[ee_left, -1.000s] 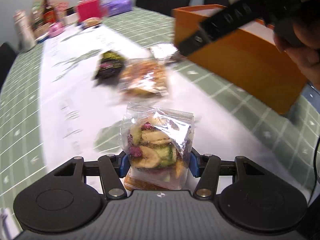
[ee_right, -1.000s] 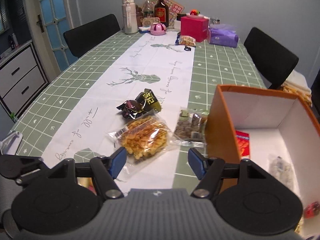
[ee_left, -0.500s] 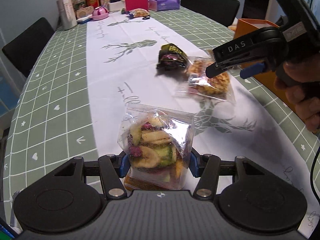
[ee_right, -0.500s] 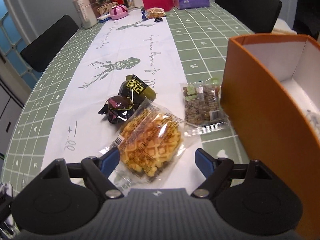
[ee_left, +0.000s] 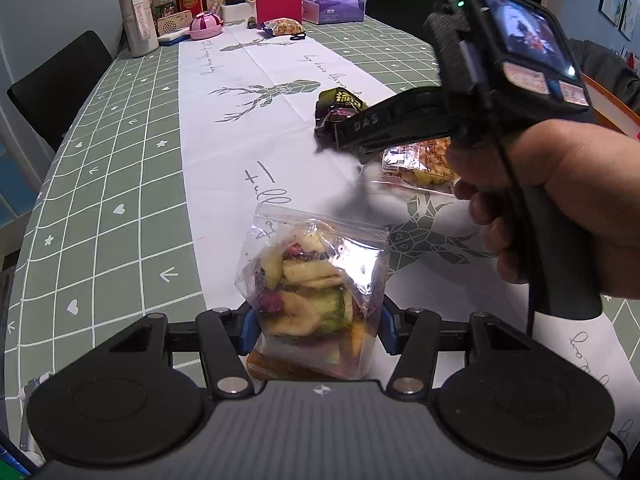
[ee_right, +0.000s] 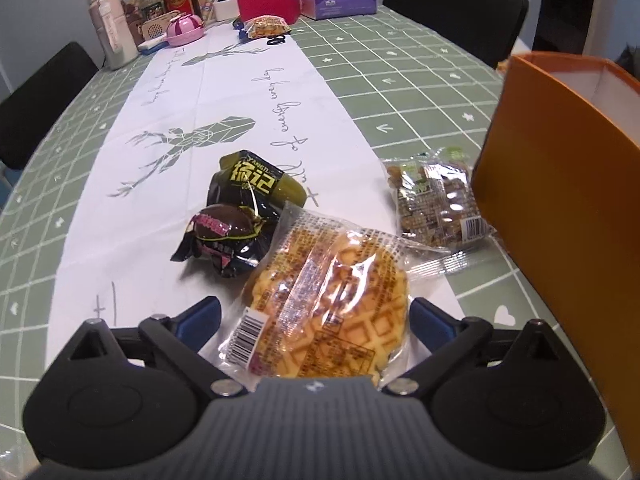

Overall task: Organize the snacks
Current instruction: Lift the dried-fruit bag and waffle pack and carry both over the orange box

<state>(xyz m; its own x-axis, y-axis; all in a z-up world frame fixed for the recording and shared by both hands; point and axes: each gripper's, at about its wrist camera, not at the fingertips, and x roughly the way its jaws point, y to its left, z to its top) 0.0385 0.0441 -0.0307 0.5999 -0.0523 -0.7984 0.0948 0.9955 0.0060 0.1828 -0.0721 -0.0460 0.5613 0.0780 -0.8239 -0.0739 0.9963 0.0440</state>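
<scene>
Left claw (ee_left: 316, 326): clamped on the fruit bag (ee_left: 316, 280), held above the desk (ee_left: 120, 200).
Right claw (ee_right: 314, 320): jaws apart and just been opening; the waffle pack (ee_right: 328, 304) lies between them on the desk, pads not pressing it.
Right hand (ee_left: 560, 208): grips the claw's handle.
Dark wrappers (ee_right: 236, 220): touching the waffle pack's far left edge.
Nut pack (ee_right: 436, 208): beside the orange box (ee_right: 560, 200).
Far end: bottles, pink box, tissue pack.
</scene>
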